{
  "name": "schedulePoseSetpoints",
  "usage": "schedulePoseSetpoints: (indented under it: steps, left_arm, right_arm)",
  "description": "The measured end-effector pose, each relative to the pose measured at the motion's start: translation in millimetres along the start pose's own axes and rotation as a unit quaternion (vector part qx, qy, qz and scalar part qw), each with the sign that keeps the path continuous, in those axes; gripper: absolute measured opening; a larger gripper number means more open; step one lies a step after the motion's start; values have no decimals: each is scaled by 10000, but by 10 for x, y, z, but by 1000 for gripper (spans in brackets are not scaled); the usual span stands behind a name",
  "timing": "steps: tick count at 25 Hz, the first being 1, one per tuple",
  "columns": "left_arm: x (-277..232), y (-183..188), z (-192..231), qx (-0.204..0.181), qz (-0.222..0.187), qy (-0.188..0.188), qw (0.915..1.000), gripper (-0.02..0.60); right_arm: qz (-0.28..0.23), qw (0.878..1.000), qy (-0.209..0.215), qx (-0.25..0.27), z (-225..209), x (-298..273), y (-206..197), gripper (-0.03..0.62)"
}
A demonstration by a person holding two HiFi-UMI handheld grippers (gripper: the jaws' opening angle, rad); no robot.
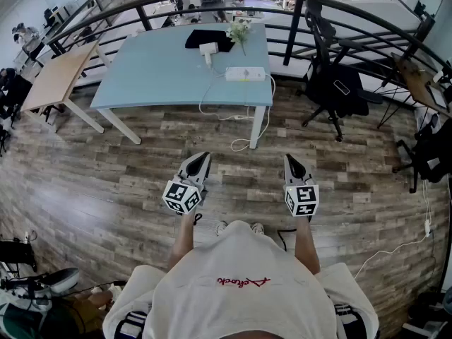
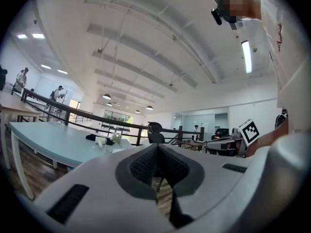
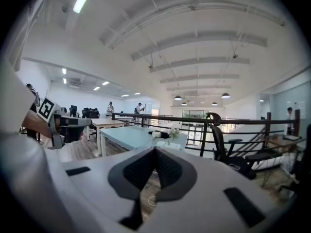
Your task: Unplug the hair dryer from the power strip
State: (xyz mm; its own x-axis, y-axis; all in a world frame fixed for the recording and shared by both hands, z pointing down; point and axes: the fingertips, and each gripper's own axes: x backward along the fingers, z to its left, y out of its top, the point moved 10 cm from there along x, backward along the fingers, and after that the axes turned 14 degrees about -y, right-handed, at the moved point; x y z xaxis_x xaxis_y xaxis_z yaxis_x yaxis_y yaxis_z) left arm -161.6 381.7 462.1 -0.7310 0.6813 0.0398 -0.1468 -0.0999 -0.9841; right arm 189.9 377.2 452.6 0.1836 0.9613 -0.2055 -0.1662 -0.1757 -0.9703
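Head view, read left to right.

**Position.**
- The left gripper [image 1: 200,160] is held over the plank floor [image 1: 106,182], well short of the blue table [image 1: 148,76].
- The hair dryer [image 1: 208,50] is white. It lies at the table's far side against a black pouch [image 1: 210,38], ahead of the left gripper and well apart from it.
- A small vase of flowers [image 1: 240,32] stands just right of the dryer.
- The power strip [image 1: 245,74] is white and sits at the table's near edge. It lies ahead of the gap between the two grippers, well apart from both.
- White cord [image 1: 241,145] hangs off the table edge and loops on the floor.
- The right gripper [image 1: 291,162] is level with the left, also over the floor.
- A black office chair [image 1: 333,85] stands right of the table.

**Hard to make out.**
- The plug at the strip is too small to tell whether it is seated.
- Both gripper views show the dryer and strip only as tiny white shapes beyond the jaw tips.
- The person's forearms are partly hidden behind the marker cubes.

**Tool.**
- Left gripper view: the jaws are pressed together at the tip, with nothing between them.
- Right gripper view: the same. The pads meet, nothing is pinched, and nothing is touched.
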Motion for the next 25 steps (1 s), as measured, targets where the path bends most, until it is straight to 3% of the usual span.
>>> schedulePoseSetpoints:
  steps: [25]
  left_arm:
    - [-176, -43, -220, 87, 36, 5, 10000, 9]
  right_arm:
    - [11, 9995, 309, -51, -116, 63, -43, 17]
